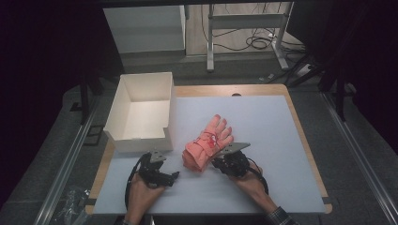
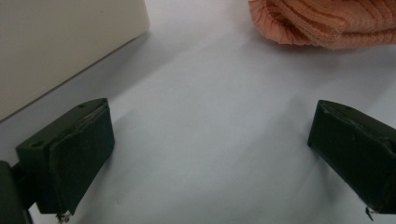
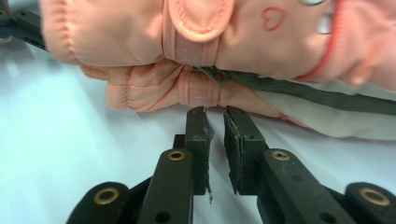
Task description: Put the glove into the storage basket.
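A pair of salmon-pink padded gloves [image 1: 206, 144] lies stacked on the pale table mat, fingers pointing away from me. In the right gripper view the gloves [image 3: 140, 42] show their cuffs, a wrist strap, a small heart mark and a dark band. My right gripper [image 1: 215, 162] sits at the gloves' near right side. Its jaws [image 3: 215, 116] stand a narrow slit apart with nothing between them, the tips just short of the lower glove's cuff. My left gripper [image 1: 176, 176] rests left of the gloves, wide open [image 2: 210, 154] over bare mat, with the knitted cuff [image 2: 327, 23] ahead of it.
An open white cardboard box [image 1: 143, 143] stands at the table's left, just beyond my left gripper; its wall [image 2: 56, 42] is close in the left gripper view. The pale mat [image 1: 277, 136] stretches to the right and rear. The wooden table edge [image 1: 307, 140] borders it.
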Available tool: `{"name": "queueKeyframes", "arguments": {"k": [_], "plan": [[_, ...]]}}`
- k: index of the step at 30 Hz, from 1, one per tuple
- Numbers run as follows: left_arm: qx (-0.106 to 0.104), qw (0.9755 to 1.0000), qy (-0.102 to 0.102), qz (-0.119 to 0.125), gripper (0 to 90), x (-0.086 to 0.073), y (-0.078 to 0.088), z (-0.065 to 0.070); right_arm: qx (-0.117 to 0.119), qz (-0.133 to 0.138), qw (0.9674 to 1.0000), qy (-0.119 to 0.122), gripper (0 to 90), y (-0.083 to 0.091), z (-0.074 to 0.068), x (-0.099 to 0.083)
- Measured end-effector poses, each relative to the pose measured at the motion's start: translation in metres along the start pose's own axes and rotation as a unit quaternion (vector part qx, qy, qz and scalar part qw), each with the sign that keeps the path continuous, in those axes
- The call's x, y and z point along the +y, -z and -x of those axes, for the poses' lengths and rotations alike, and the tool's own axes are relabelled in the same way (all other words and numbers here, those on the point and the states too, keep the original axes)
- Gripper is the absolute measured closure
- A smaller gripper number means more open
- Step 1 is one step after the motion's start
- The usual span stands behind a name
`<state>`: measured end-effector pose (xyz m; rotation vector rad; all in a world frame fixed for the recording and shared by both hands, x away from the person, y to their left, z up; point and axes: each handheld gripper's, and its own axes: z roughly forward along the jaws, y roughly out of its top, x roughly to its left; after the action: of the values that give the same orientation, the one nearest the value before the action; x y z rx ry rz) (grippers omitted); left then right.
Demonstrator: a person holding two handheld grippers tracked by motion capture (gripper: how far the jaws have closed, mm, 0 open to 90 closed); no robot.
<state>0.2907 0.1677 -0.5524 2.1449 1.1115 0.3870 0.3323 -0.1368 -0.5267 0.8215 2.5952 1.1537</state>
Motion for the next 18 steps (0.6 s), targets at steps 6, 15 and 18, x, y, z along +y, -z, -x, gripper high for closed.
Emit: {"name": "queueKeyframes", "arguments": {"k": [6,15,18], "plan": [[0.001,1.0,0.0,-0.001,0.6,0.0,0.0,0.0,-0.014,0.004,0.9999,-0.001,71.2,0.021,0.007,-0.005],[0.001,1.0,0.0,-0.001,0.5,0.0,0.0,0.0,-0.04,0.009,0.9989,-0.024,60.4,0.047,0.026,-0.028],[0.0,1.0,0.0,-0.001,0.5,0.0,0.0,0.0,-0.052,0.013,0.9982,-0.029,55.8,0.056,0.031,-0.035]]}}
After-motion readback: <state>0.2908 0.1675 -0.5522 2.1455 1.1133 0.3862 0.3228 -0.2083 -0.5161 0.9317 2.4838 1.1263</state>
